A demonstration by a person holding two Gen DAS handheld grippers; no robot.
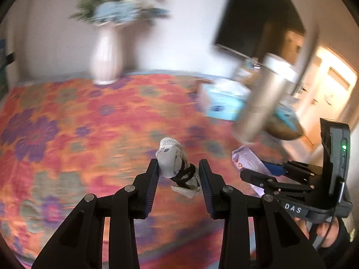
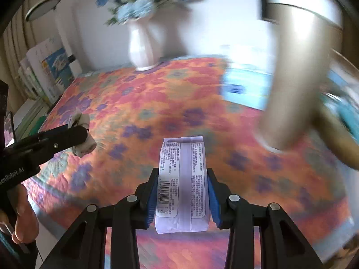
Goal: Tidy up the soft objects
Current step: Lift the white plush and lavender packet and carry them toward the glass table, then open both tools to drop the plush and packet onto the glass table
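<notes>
Grey sock bundle (image 1: 172, 162) clamped in left claw (image 1: 178, 177), centre frame above floral tabletop (image 1: 89, 123). Right claw (image 2: 181, 192) clamped on lilac tissue pack (image 2: 181, 183). Carry both level, clear of metal flask (image 2: 298, 67); release only once resting.

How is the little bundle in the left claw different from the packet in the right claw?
The grey sock bundle is lumpy, rolled and bound with a black band; the white tissue packet is flat, rectangular and printed with text and a barcode. The bundle sits tilted between the left claw pads; the packet lies straight along the right claw. Both look soft and are held above the flowered cloth.
</notes>
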